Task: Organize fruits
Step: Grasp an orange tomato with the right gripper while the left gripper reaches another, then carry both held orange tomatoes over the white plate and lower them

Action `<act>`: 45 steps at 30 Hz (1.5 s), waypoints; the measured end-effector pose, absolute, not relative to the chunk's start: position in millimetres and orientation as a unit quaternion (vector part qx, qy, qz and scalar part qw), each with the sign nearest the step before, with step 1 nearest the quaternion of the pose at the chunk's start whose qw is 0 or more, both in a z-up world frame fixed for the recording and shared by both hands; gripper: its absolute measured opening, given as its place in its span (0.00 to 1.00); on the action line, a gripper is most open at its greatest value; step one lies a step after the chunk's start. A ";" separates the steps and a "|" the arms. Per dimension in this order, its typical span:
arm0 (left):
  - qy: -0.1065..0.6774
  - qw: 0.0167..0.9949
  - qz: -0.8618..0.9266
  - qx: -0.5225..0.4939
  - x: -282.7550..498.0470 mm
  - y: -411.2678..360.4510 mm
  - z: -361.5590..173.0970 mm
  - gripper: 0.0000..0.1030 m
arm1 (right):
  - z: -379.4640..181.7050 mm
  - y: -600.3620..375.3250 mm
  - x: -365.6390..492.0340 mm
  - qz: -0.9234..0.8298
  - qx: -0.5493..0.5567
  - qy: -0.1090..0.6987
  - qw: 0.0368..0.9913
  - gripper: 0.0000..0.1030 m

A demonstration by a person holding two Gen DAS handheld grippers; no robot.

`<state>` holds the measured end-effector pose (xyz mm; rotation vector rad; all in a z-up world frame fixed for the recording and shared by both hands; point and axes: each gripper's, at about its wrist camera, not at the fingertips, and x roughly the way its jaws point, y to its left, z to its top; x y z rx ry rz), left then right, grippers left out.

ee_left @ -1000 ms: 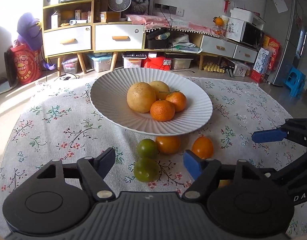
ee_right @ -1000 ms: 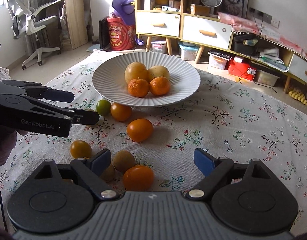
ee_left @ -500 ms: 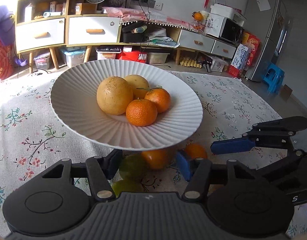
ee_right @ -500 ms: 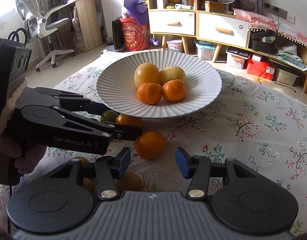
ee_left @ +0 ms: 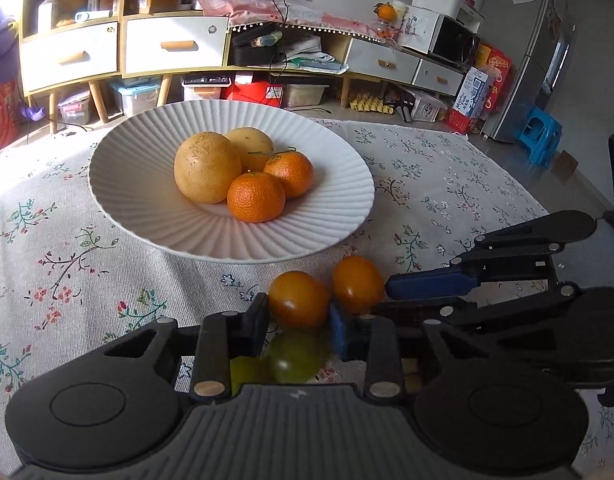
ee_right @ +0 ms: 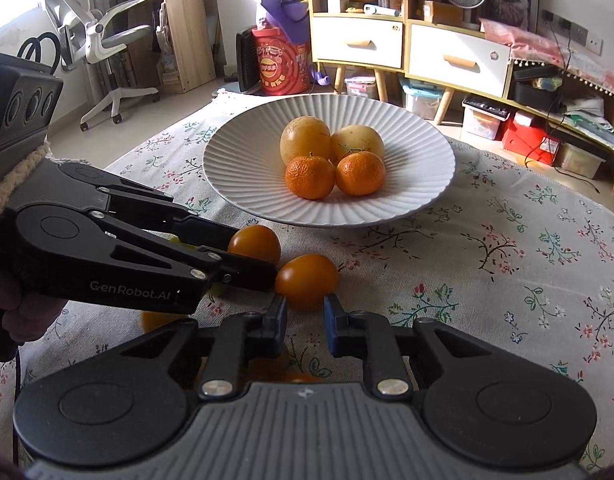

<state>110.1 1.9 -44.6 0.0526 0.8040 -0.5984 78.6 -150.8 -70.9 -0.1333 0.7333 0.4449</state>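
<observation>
A white ribbed plate (ee_left: 147,208) (ee_right: 419,184) on the floral cloth holds two yellow fruits and two mandarins. In front of it lie two smooth orange fruits. My left gripper (ee_left: 297,320) has its jaws close on both sides of the nearer orange fruit (ee_left: 297,298) (ee_right: 253,242); a green fruit (ee_left: 293,356) lies under it. My right gripper (ee_right: 305,318) has its jaws narrowed just behind the other orange fruit (ee_right: 307,280) (ee_left: 357,282), a small gap left. It also shows in the left wrist view (ee_left: 427,286).
More fruit lies near the grippers, one orange one (ee_right: 157,320) under the left gripper body. Drawers and shelves (ee_left: 163,44) stand beyond the table. An office chair (ee_right: 95,40) stands far left.
Both grippers moved forward to the loose orange fruits and their jaws narrowed. The left jaws now flank one orange fruit; the right jaws sit at the other.
</observation>
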 end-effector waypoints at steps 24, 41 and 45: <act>0.387 0.896 -0.216 0.022 89.8 55.3 -21.5 0.17 | -74.1 -133.9 102.0 0.170 -0.045 0.366 0.914 0.30; 0.397 0.901 -0.174 0.007 79.0 78.8 -38.7 0.37 | -64.9 -123.9 87.4 0.191 -0.039 0.366 0.910 0.35; 0.399 0.902 -0.166 0.008 71.6 77.3 -36.9 0.37 | -64.1 -125.3 86.8 0.191 -0.038 0.365 0.911 0.35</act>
